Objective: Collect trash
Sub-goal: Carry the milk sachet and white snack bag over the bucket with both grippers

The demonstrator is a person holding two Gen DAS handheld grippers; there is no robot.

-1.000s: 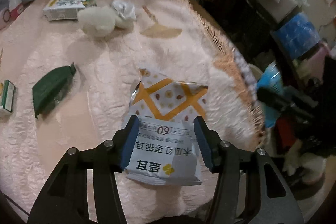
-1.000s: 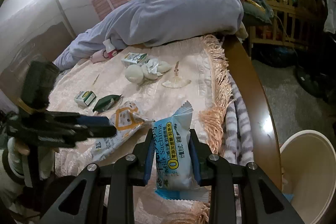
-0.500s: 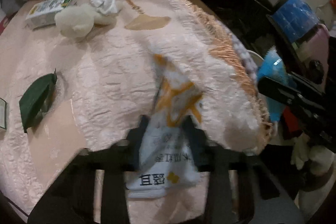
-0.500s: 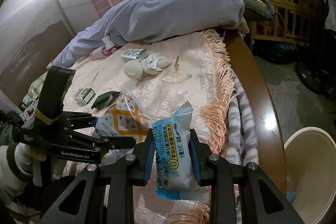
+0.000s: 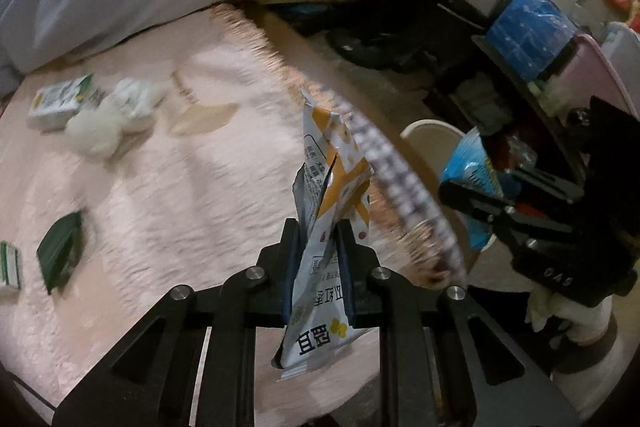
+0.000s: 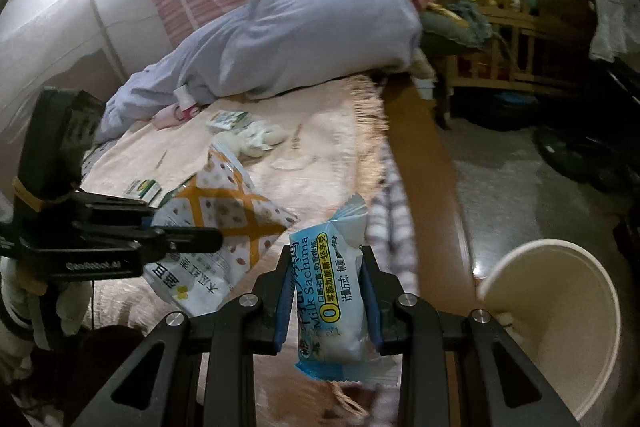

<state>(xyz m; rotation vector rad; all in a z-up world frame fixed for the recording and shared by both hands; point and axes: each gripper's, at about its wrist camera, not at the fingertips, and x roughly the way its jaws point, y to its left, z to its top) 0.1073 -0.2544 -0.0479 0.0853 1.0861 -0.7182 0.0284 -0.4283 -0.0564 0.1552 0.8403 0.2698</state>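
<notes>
Lift-off is seen: the orange-and-white snack bag (image 5: 328, 227), flat on the bed a second ago, is now clamped upright in the left gripper (image 5: 318, 267); the blue Sachima wrapper (image 6: 332, 291) stays clamped in the right gripper (image 6: 326, 295), with the cream bin (image 6: 560, 327) waiting at three o'clock.

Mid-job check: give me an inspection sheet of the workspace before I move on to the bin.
Surface: pink fringed bedspread.
Job's things: orange-white snack bag held by left claw; blue Milk Sachima packet held by right claw; cream bin on the floor beside the bed.
Clutter: green wrapper, carton, white wads, small box.
Grippers: both claws shut on trash.
Cables: nothing seen.
Surroundings: grey duvet, wooden crib.
</notes>
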